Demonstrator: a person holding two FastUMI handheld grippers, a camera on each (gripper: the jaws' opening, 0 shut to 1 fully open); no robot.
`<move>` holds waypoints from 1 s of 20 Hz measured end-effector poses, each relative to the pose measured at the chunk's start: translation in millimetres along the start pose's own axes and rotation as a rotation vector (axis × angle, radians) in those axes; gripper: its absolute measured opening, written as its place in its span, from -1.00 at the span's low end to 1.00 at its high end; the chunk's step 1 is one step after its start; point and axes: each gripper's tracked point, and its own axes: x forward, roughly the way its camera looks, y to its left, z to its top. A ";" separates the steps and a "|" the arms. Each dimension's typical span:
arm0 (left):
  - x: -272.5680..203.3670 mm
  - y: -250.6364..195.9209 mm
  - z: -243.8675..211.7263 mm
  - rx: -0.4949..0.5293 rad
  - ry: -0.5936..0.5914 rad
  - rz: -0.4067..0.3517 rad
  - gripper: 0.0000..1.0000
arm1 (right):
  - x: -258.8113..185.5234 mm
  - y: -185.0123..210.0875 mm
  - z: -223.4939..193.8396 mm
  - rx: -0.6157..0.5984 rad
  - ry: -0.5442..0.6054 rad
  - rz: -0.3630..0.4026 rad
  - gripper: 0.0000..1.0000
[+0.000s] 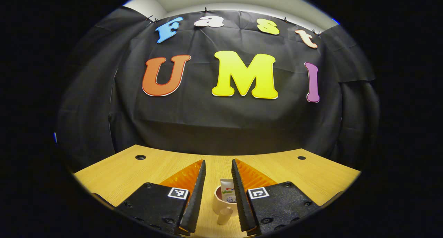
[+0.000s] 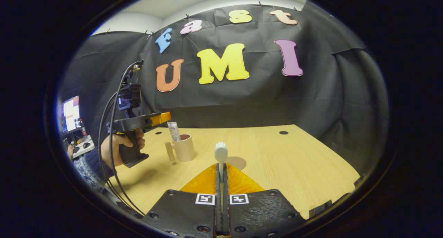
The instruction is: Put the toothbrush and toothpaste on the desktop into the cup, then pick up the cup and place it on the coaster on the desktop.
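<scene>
A pale cup (image 1: 221, 205) with a handle stands on the wooden desk, seen from above between the fingers of my left gripper (image 1: 218, 168), which is open and raised over it. A toothpaste tube (image 1: 228, 188) stands inside the cup. In the right gripper view the cup (image 2: 185, 148) sits left of centre with the toothpaste tube (image 2: 174, 130) sticking out of it, and the left gripper (image 2: 162, 118) hovers just above, held by a hand (image 2: 116, 148). My right gripper (image 2: 220, 168) is shut on a white toothbrush (image 2: 220, 152), bristle head pointing forward. A round coaster (image 2: 236, 162) lies just beyond it.
The wooden desk (image 2: 294, 161) has round cable holes (image 2: 283, 132) near its back edge and bare surface to the right. A monitor and small items (image 2: 71, 115) sit at the far left, beyond the desk. Cables (image 2: 110, 134) hang from the left gripper.
</scene>
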 end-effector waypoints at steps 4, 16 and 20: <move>-14.1 15.0 -14.9 0.004 0.050 0.051 0.63 | 2.0 3.3 6.8 -0.015 0.008 0.019 -0.98; -73.4 17.9 -60.9 0.048 0.108 0.003 0.94 | 98.0 66.3 104.4 -0.035 -0.026 0.130 -0.99; -92.1 31.2 -70.5 0.061 0.118 0.002 0.96 | 140.4 94.3 141.0 -0.061 -0.054 0.160 -0.99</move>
